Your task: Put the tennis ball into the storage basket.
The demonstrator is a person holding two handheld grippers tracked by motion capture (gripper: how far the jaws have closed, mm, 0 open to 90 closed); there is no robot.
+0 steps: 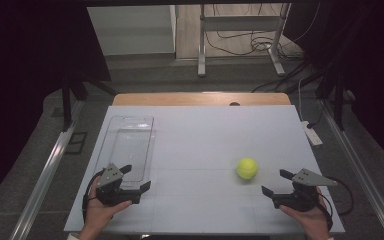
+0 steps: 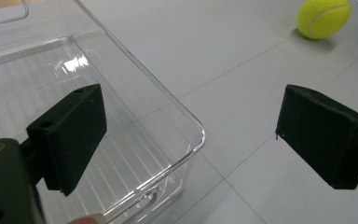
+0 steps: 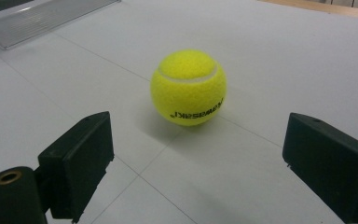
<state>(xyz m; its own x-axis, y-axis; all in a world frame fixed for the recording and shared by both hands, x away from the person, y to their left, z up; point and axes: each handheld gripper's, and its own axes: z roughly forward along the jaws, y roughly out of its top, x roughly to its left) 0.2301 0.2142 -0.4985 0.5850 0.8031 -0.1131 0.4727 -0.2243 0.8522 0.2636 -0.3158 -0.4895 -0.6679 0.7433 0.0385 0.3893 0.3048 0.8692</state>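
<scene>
Tennis ball [image 1: 247,168] sits on the white table [image 1: 205,135], right of centre, just ahead of the right gripper [image 1: 275,182] and well apart from the clear plastic tray [image 1: 130,145] on the left side. In the right gripper view the tennis ball [image 3: 188,87] lies beyond the jaw tips, roughly centred between them, not yet between the pads. Step in hand, as I judge it: closing in for a pick. Best done by pushing straight forward and low until the widest part of the ball is level with the pads, then closing evenly; a nudge from one jaw could set it rolling. Right jaws: wide apart, touching nothing. Left gripper [image 1: 135,178] rests at the near end of the tray, jaws also spread, one above the tray's corner [image 2: 186,140], gripping nothing.
</scene>
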